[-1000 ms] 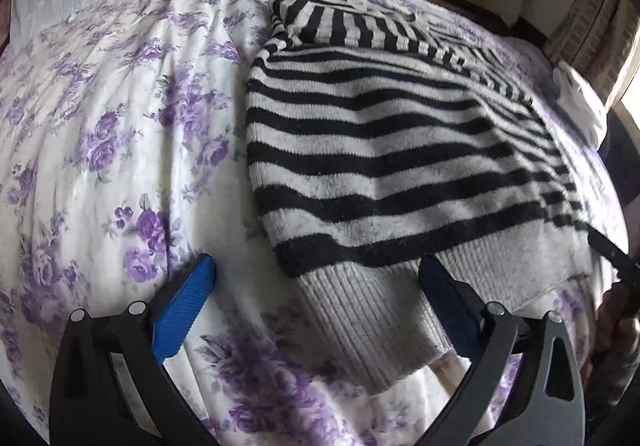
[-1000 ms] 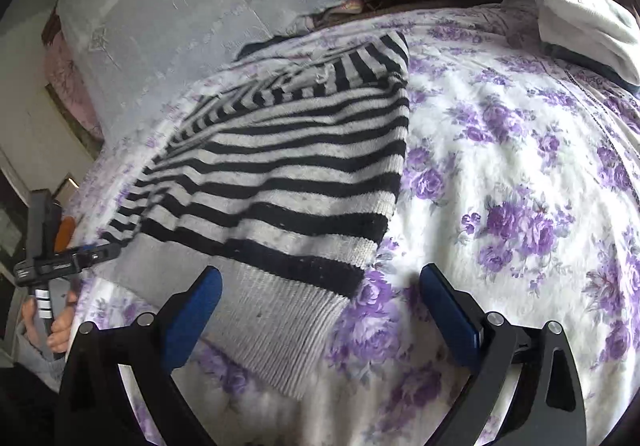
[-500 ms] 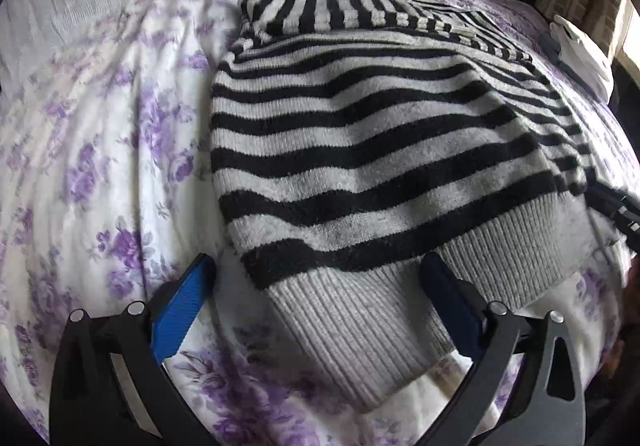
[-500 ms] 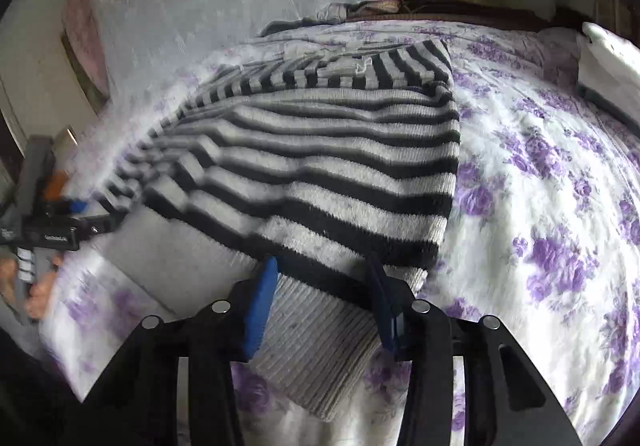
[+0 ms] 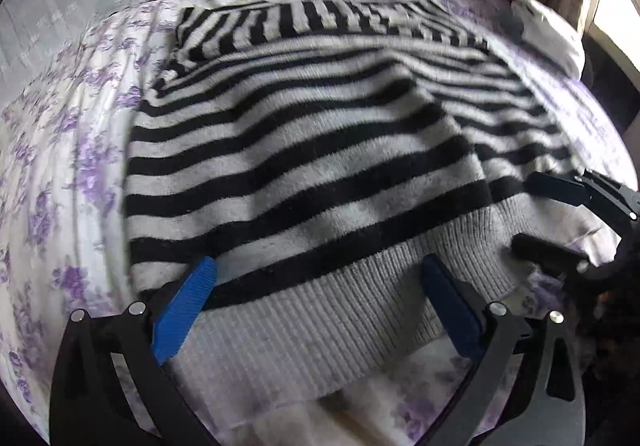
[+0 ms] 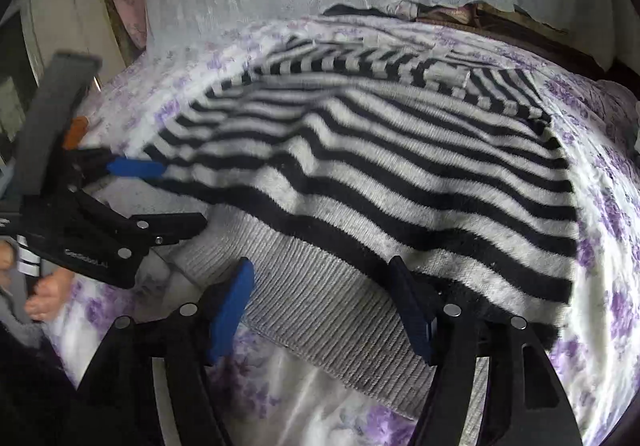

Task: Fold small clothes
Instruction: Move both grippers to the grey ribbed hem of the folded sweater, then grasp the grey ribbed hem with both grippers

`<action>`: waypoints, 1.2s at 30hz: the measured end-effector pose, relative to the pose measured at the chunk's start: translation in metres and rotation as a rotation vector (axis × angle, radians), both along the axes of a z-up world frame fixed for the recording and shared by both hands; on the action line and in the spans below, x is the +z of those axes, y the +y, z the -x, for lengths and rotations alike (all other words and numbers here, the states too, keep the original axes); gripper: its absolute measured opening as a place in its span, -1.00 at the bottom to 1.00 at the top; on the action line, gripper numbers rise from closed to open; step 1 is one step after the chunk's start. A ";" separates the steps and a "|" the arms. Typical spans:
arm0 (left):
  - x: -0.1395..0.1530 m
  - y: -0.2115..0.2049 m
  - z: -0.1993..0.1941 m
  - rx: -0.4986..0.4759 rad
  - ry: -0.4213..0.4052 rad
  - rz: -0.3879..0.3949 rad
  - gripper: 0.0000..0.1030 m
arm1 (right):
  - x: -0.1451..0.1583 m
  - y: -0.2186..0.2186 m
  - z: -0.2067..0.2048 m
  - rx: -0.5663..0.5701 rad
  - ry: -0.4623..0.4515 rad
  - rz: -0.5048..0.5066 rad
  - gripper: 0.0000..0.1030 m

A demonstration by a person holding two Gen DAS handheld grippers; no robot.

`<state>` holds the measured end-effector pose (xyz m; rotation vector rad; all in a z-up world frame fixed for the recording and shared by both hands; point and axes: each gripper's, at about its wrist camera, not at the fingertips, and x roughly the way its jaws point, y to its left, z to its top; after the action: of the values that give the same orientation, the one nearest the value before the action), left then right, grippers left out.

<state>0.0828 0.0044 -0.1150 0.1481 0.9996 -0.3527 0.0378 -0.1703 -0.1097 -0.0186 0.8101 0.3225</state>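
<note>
On the floral bed (image 5: 72, 174), the left gripper (image 5: 320, 302) holds its jaws wide apart over the striped sweater's (image 5: 304, 150) ribbed hem at six o'clock, gripping nothing, while the right gripper (image 6: 324, 306) opens its jaws, the hem loose between them.

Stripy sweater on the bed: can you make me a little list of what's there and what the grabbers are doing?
garment: sweater, black and white stripes, grey ribbed hem
surface: bedspread, purple flowers
left hand-held gripper: open, fingers astride the hem
right hand-held gripper: jaws opening, hem between them, not pinched
also there: white bundle, far corner
</note>
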 end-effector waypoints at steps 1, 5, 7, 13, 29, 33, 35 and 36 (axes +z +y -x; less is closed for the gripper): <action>0.008 0.008 0.003 0.027 -0.035 0.004 0.92 | 0.005 -0.008 0.005 -0.021 -0.022 -0.018 0.42; 0.023 0.046 0.008 0.131 -0.125 -0.003 0.92 | 0.011 -0.063 0.015 -0.160 -0.035 -0.047 0.64; 0.007 0.066 -0.003 0.150 -0.026 0.047 0.92 | -0.003 -0.083 0.011 -0.210 0.026 -0.053 0.65; 0.001 0.055 0.000 0.105 -0.010 0.010 0.92 | -0.003 -0.096 0.020 -0.241 0.013 -0.072 0.68; 0.002 0.061 -0.007 0.103 0.032 0.193 0.81 | -0.020 -0.102 0.023 -0.208 0.034 -0.262 -0.25; 0.004 0.072 -0.006 0.136 0.025 0.219 0.42 | -0.020 -0.102 0.024 -0.198 0.038 -0.270 -0.23; 0.006 0.082 -0.004 0.146 0.033 0.257 0.32 | -0.020 -0.102 0.024 -0.193 0.038 -0.270 -0.20; 0.006 0.087 -0.003 0.143 0.041 0.281 0.28 | -0.020 -0.102 0.024 -0.188 0.039 -0.273 -0.18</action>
<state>0.0860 0.0916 -0.1093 -0.1847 0.9847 -0.3628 0.0141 -0.2722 -0.1300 0.3185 0.7939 0.2536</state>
